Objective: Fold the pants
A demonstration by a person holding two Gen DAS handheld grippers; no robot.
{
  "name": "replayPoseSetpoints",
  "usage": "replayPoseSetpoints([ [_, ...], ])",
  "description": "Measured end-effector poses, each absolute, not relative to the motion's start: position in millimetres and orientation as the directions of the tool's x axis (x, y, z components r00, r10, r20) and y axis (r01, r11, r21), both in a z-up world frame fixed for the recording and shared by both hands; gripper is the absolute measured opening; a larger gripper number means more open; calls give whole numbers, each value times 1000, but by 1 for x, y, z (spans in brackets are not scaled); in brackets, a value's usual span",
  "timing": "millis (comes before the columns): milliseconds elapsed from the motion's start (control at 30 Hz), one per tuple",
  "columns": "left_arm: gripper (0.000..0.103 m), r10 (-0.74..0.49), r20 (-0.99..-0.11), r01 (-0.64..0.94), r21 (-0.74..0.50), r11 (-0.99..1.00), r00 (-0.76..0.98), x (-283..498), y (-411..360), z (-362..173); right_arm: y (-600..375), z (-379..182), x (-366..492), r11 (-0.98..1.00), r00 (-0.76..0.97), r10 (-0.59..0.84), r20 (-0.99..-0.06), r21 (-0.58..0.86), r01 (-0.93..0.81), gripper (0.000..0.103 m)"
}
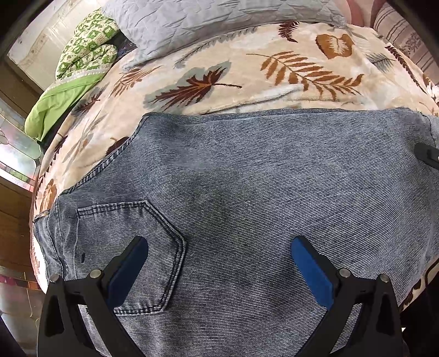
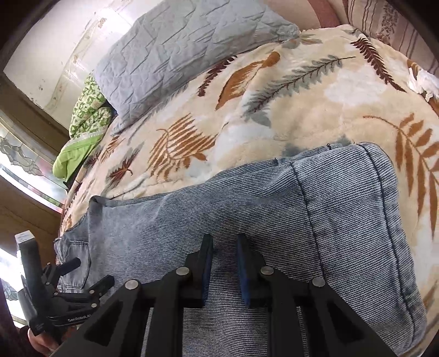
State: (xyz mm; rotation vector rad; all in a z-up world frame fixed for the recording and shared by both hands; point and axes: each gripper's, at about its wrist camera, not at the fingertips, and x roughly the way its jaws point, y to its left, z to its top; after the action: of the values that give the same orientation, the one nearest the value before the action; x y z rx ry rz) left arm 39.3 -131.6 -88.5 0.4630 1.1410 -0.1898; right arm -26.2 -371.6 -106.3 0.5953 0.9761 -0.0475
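Observation:
Light blue denim pants (image 1: 247, 192) lie folded flat on a leaf-patterned blanket (image 1: 233, 74). A back pocket (image 1: 131, 247) faces up at the left end. My left gripper (image 1: 219, 247) hovers just above the pants by the pocket, jaws wide open and empty. In the right wrist view the pants (image 2: 274, 208) end in a folded edge at the right (image 2: 384, 206). My right gripper (image 2: 225, 241) is low over the denim, jaws narrowly parted with nothing between them. The left gripper also shows at the lower left of that view (image 2: 82, 277).
A grey quilted pillow (image 1: 214, 22) lies at the head of the bed. A green patterned quilt (image 1: 82, 52) is bundled at the far left. A striped pillow (image 2: 389, 27) and a white tissue (image 2: 422, 79) lie at the right. The bed's edge drops off left.

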Motion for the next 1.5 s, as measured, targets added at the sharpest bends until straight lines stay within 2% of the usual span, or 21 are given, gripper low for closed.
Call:
replayPoseSetpoints([
  [633,103,91,-905,376,262,889,416,37,-132,-86,-365,-109,-28,864,556,211,-804,419,278,20],
  [967,103,-20,-908,469,197,861,418,13,-161,-73,-371,-91,-43,867,610,184,-770,420,268,20],
  [1200,103,-14,-927,479,181,859,376,11,-164,-91,-379,-103,-46,860,563,177,-807,405,310,20],
  [1500,103,-24,-936,476,157,865,352,12,-162,-93,-376,-109,-37,868,569,164,-806,392,304,20],
])
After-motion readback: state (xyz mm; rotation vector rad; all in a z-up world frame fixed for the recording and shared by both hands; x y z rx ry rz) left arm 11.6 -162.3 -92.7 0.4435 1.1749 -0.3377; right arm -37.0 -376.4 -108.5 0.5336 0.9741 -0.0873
